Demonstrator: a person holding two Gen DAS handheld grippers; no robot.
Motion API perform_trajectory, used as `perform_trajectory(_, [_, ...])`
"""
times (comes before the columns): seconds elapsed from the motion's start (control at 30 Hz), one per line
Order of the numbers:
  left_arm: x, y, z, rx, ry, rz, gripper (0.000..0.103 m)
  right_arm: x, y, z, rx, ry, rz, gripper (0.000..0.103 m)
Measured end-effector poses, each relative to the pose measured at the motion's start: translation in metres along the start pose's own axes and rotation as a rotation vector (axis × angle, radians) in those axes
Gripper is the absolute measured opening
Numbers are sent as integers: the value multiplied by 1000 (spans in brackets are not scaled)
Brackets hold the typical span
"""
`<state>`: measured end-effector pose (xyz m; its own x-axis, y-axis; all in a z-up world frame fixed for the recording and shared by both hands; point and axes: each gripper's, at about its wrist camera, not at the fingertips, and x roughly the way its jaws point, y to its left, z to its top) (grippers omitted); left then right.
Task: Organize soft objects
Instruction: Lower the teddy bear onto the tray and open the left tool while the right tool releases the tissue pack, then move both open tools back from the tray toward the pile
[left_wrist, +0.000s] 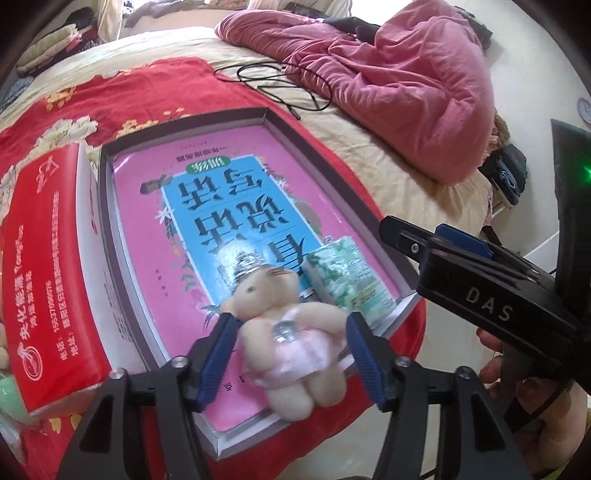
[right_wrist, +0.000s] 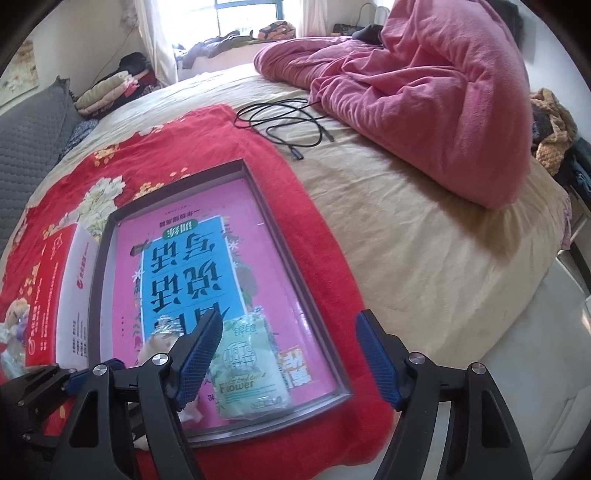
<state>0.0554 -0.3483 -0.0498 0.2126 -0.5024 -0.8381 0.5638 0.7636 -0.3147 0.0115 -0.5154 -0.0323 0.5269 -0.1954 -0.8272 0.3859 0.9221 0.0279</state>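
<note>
Red tissue pack (left_wrist: 48, 266) lies just left of the shallow box (left_wrist: 275, 122), still outside it. Inside, I see the plush bear (left_wrist: 284, 332) lying on the pink lining between my left hand-held gripper (left_wrist: 286, 354) fingers, which stand spread and clear of it. I'd lift straight away without snagging its skirt. Beside it the green tissue packet (right_wrist: 251, 373) rests in the box under my right hand-held gripper (right_wrist: 291, 354), also wide open, holding nothing.

Inventory: one shallow tray (left_wrist: 271, 122), one plush bear (left_wrist: 284, 328), one green tissue pack (right_wrist: 251, 369), one red tissue box (left_wrist: 48, 266), one black cable (right_wrist: 280, 125), one pink quilt (right_wrist: 436, 92), one red blanket (right_wrist: 177, 147).
</note>
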Motion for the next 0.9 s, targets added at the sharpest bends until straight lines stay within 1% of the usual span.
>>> perform_trajectory(0.13, [-8,0,0,3,-13,9,65,-7,-5,2,4,-13,-8,76])
perform_trajectory(0.3, [-29,7,1,-17,-41,11,66,-15,-4,4,-4,-25,-9,76])
perform_trajectory(0.4, [-51,15,3,-31,-83,23,69,-20,-1,4,-15,-30,-8,76])
perform_trajectory(0.5, [-71,25,3,-42,-118,34,70,-24,4,3,-23,-33,-6,76])
perform_trajectory(0.57, [-85,32,0,-50,-136,37,70,-27,7,1,-23,-34,-3,76])
perform_trajectory(0.7, [-106,44,-6,-62,-172,69,72,-31,19,-2,-52,-29,7,76])
perform_trajectory(0.9, [-128,66,-16,-111,-192,83,75,-44,45,-5,-102,-44,21,76])
